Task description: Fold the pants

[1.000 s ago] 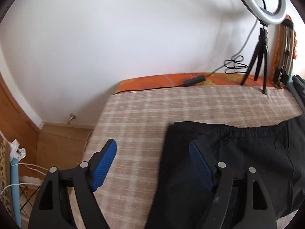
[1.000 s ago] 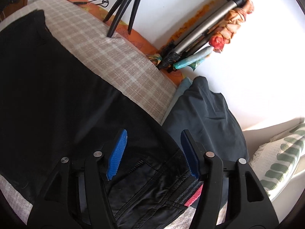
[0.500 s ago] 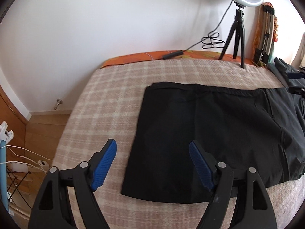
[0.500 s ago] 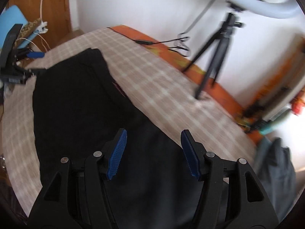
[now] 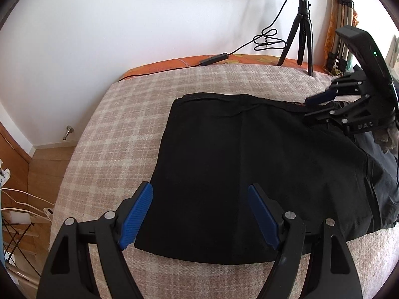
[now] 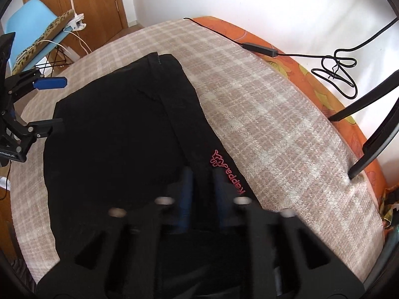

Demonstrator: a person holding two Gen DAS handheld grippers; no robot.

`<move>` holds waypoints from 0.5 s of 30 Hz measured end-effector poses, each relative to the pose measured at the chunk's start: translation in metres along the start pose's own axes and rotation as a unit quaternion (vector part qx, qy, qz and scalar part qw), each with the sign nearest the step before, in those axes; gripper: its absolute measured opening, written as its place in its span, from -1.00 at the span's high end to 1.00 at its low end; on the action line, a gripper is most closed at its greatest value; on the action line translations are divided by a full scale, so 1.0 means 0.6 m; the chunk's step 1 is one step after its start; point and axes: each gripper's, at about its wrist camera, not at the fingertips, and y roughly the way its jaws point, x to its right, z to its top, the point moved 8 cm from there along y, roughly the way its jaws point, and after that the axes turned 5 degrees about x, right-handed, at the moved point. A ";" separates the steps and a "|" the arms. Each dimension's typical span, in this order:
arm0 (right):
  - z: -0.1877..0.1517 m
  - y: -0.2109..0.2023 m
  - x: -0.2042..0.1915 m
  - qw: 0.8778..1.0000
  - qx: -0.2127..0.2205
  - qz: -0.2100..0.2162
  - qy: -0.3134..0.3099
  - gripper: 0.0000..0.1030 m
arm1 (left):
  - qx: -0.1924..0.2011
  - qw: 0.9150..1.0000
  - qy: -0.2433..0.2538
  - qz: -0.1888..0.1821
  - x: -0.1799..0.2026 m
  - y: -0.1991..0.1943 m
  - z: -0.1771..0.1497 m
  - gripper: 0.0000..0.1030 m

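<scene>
Black pants (image 5: pixel 237 162) lie flat on the plaid bed cover (image 5: pixel 119 129), folded lengthwise, with a pink logo (image 6: pixel 227 172) near their far edge. My left gripper (image 5: pixel 199 189) hangs open just above the near corner at the hem end; it also shows at the left in the right wrist view (image 6: pixel 49 102). My right gripper (image 6: pixel 202 174) is blurred, and its jaws are closing to a narrow slit on a strip of the pants (image 6: pixel 119 137) beside the logo. From the left wrist view the right gripper (image 5: pixel 314 107) sits on the pants' far edge.
A ring light on a black tripod (image 5: pixel 303 32) stands at the bed's far side, its legs (image 6: pixel 369 99) on the cover. A cable with a black box (image 6: pixel 259 48) runs along the orange mattress edge. A blue chair (image 6: pixel 32 32) stands off the bed's end.
My right gripper swung from the waistband end across to the pants' far edge and its jaws came together. My left gripper drew back and sank toward the hem corner, staying open.
</scene>
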 end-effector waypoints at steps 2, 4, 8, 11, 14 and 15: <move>-0.001 -0.004 -0.001 1.000 0.001 0.002 0.004 0.87 | 0.002 1.000 -0.004 -0.001 -0.004 -0.002 0.001 -0.50; -0.001 -0.011 0.003 1.000 0.007 -0.003 0.008 0.91 | 0.003 1.000 -0.008 -0.004 -0.005 -0.001 0.002 -0.50; 0.007 -0.029 0.021 0.999 0.026 -0.009 0.030 0.94 | 0.005 1.000 -0.007 -0.005 -0.003 0.000 0.005 -0.50; 0.008 -0.028 0.029 0.999 0.026 -0.022 0.019 0.94 | 0.005 1.000 -0.001 -0.004 0.001 0.001 0.005 -0.50; 0.001 -0.009 0.066 0.996 0.005 -0.073 0.045 0.95 | 0.003 1.000 0.001 -0.003 0.001 0.005 0.005 -0.50; 0.001 -0.006 0.066 0.997 0.009 -0.053 0.049 0.95 | 0.003 1.000 0.000 -0.003 0.002 0.006 0.006 -0.50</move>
